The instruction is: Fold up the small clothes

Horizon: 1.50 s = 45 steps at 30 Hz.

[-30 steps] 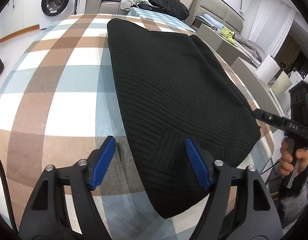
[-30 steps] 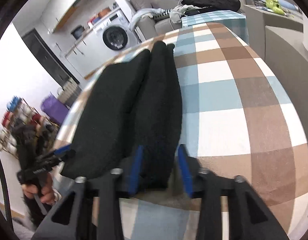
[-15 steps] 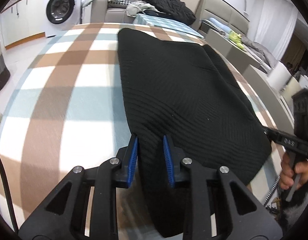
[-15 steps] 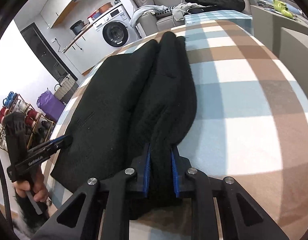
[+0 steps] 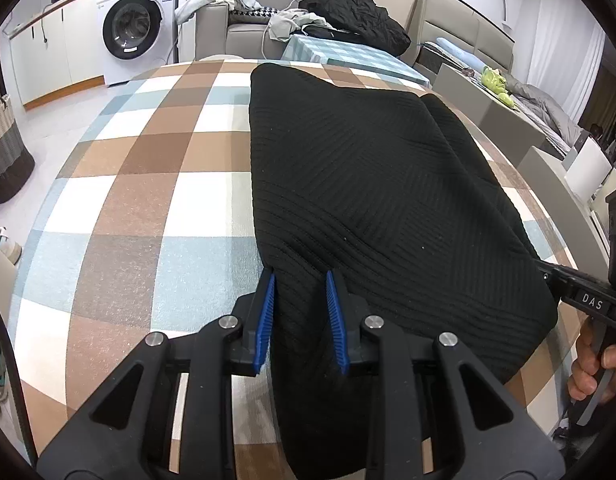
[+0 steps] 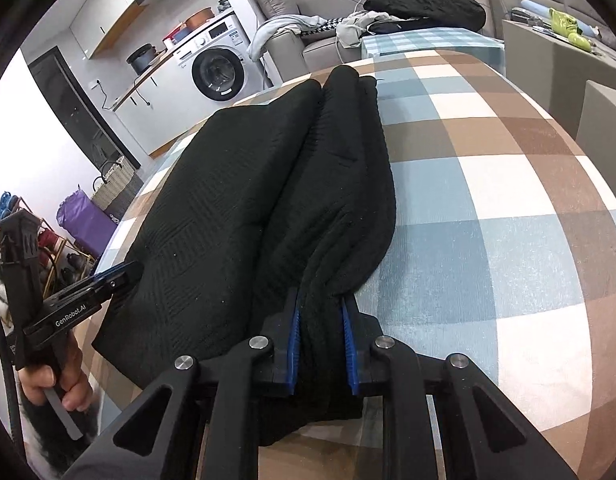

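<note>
A black ribbed knit garment (image 5: 372, 184) lies lengthwise on the checked tablecloth (image 5: 156, 208). It also shows in the right wrist view (image 6: 244, 216), with a folded sleeve strip (image 6: 348, 168) along its right side. My left gripper (image 5: 299, 304) is shut on the garment's near left corner. My right gripper (image 6: 321, 344) is shut on the near right corner, over the sleeve strip. Each gripper shows at the edge of the other's view: the right one (image 5: 588, 300) and the left one (image 6: 88, 296).
A washing machine (image 5: 136, 36) stands beyond the table's far left. A sofa with a black jacket (image 5: 352, 20) and loose clothes is behind the table. A woven basket (image 5: 4, 148) sits on the floor at left. Grey furniture (image 5: 500, 120) runs along the right.
Both grippers closed on the garment's near corners: the left was wide open a second ago. The near edge has bunched up between the fingers and lifted slightly.
</note>
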Each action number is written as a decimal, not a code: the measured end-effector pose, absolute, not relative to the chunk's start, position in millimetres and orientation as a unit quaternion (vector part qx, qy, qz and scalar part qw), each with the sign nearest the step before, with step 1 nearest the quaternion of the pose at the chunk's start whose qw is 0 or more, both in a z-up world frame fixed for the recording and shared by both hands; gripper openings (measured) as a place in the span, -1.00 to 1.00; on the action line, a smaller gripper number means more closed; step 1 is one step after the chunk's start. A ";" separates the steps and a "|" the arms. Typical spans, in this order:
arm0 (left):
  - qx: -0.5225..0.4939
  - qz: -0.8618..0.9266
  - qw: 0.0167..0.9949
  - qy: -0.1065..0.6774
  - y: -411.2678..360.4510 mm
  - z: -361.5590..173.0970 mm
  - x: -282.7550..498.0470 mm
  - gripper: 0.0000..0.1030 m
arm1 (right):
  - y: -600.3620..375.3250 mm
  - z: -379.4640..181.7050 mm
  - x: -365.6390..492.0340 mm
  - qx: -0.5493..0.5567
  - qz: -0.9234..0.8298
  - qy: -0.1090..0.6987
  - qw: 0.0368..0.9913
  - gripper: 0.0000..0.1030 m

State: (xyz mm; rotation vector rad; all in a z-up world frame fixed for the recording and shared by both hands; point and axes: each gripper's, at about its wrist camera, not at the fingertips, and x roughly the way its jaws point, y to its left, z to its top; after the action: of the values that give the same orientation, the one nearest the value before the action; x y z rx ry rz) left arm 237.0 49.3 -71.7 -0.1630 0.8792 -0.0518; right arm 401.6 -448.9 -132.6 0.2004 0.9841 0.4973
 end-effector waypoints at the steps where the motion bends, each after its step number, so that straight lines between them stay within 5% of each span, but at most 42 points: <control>1: -0.078 -0.024 0.902 0.424 49.0 -71.2 235.5 -0.57 | -450.1 -131.9 398.9 0.093 0.235 0.465 0.849 -0.64; 6: -0.075 -0.018 0.906 0.416 48.4 -66.1 223.8 -0.50 | -456.0 -126.2 392.2 0.085 0.230 0.455 0.856 -0.40; 11: -0.079 -0.017 0.918 0.387 45.5 -51.3 195.7 0.48 | -466.9 -109.6 376.1 0.080 0.240 0.424 0.870 0.24; 13: -0.078 -0.024 0.929 0.362 43.7 -43.9 180.4 0.59 | -471.9 -99.1 365.7 0.073 0.243 0.400 0.881 0.83; 15: -0.071 -0.024 0.938 0.339 40.4 -36.6 163.5 0.67 | -477.0 -90.2 355.7 0.070 0.244 0.377 0.891 1.00; 19: -0.062 -0.023 0.952 0.298 35.9 -26.2 131.7 0.98 | -484.2 -75.5 334.3 0.063 0.262 0.335 0.903 1.00; 28: -0.056 0.002 0.967 0.249 31.7 -28.9 74.6 0.98 | -489.8 -71.8 281.1 0.068 0.307 0.249 0.916 1.00; 45: -0.062 -0.001 0.968 0.243 35.9 -43.8 77.4 0.98 | -496.3 -87.4 273.2 0.080 0.319 0.225 0.917 1.00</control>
State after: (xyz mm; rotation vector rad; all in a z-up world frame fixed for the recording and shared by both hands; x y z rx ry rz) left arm 77.4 35.9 -43.8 -0.1262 0.4911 -0.0019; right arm 273.2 -496.3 -87.4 0.1653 0.4622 0.6553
